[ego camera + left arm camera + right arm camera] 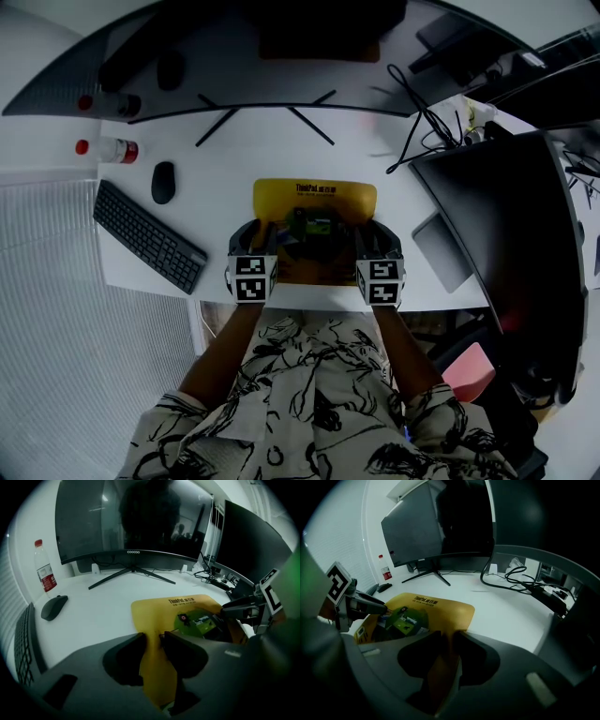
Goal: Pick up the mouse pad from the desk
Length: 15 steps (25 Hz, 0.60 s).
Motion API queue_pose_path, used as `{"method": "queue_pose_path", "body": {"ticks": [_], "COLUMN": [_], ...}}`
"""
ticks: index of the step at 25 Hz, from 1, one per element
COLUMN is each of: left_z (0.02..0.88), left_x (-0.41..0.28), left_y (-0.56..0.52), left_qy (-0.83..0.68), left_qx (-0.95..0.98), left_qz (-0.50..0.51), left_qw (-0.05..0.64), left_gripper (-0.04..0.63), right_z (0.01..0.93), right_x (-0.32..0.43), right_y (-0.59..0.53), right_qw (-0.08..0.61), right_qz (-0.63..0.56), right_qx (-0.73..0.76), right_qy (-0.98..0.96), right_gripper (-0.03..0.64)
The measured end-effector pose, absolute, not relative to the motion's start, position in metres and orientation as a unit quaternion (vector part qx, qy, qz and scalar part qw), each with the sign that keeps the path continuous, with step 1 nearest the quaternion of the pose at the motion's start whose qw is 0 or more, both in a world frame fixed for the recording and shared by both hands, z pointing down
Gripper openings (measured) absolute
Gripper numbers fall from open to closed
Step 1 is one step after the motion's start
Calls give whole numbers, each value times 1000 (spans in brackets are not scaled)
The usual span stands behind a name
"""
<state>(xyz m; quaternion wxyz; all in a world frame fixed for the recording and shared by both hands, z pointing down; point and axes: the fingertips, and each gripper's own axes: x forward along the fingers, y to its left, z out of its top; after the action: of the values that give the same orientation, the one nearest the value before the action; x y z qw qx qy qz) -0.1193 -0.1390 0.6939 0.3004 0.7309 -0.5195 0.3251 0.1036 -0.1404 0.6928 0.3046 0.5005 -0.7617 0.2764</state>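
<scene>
A yellow mouse pad [314, 199] with black print and a green picture lies on the white desk [234, 155], right in front of the person. My left gripper [265, 236] is at its near left corner and my right gripper [362, 236] at its near right corner. In the left gripper view the pad [187, 606] rises in a fold between the jaws of my left gripper [153, 641], which pinch it. The right gripper view shows the same: the pad's [436, 609] edge is pinched in my right gripper [449, 641]. The far half of the pad lies flat.
A black keyboard [150, 236], a black mouse [163, 182] and a red-capped bottle [108, 149] are to the left. A curved monitor [234, 56] on spread legs stands behind the pad. A second dark monitor [506, 216] and cables [422, 122] are on the right.
</scene>
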Motion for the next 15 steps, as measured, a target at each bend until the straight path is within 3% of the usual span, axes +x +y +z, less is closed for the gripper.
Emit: {"method": "queue_pose_path", "body": {"ticks": [3,15], "left_z": [693,665], "left_x": [-113,-109], "left_y": [-138,-137], "left_qy": [-512,-504], "left_qx": [737,768], "left_qz": [328,287], "left_qw": [296,272], "left_gripper": [97,75], "right_z": [692,670], "right_x": [96,91], "right_y": [-139,-139], "right_qw": [300,273], "right_qz": [280,264], "right_qx": [494,486], "right_qy": [-767,-787], "right_gripper": [63,60]}}
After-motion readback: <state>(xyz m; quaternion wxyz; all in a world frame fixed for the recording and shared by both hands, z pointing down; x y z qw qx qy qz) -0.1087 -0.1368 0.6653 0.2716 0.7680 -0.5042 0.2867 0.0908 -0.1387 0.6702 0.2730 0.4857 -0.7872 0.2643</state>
